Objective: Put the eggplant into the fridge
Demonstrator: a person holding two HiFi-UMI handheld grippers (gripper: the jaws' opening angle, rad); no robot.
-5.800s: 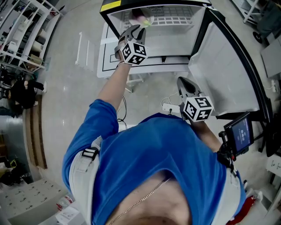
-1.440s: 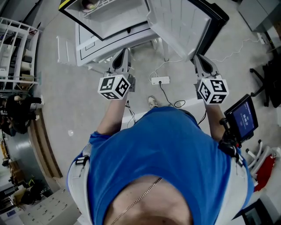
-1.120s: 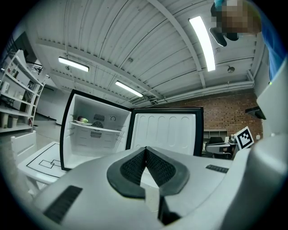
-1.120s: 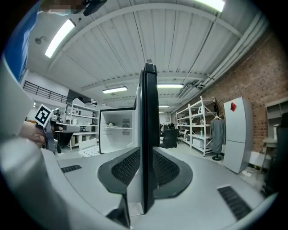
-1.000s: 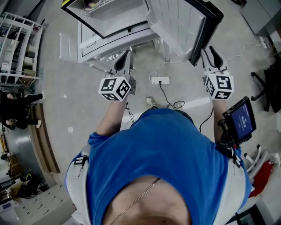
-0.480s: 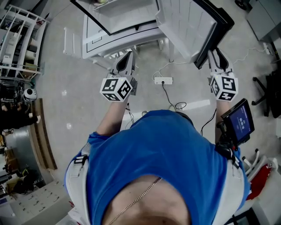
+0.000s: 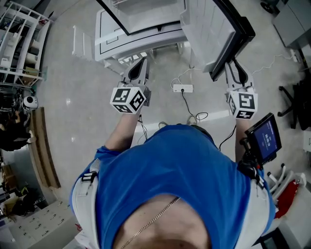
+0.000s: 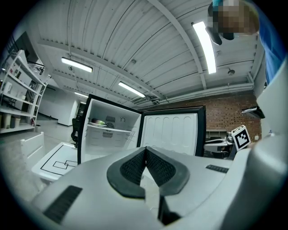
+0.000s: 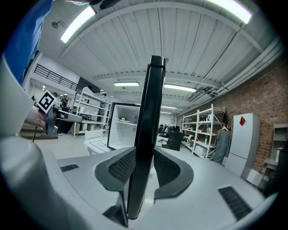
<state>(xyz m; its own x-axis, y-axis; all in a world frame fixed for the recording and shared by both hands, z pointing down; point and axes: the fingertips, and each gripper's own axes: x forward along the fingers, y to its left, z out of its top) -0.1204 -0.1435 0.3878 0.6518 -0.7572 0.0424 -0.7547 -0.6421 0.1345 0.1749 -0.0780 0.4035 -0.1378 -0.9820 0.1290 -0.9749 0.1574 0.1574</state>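
Note:
The fridge (image 7: 146, 14) stands open ahead of me, its door (image 7: 228, 29) swung out to the right. The eggplant (image 8: 98, 121) lies on the upper shelf inside and shows small in the right gripper view (image 9: 122, 119); the head view does not show it. My left gripper (image 7: 138, 68) hangs in front of the fridge, well back from it, shut (image 8: 145, 150) with nothing between its pads. The right gripper (image 7: 236, 73) is at the door's outer edge. The black edge of the door (image 9: 150, 112) stands between its jaws (image 9: 144, 155), and both pads press on it.
The fridge sits on a low white platform with black lines (image 7: 126, 41). A power strip (image 7: 182, 88) and its cables lie on the floor between my grippers. Shelving (image 7: 19, 29) stands at the left, and a small screen (image 7: 265, 141) is by my right arm. More shelves (image 9: 207, 130) stand beyond the door.
My left gripper has come back out of the fridge without the eggplant and is shut. My right gripper has shifted in to the door's edge, which now stands between its jaws.

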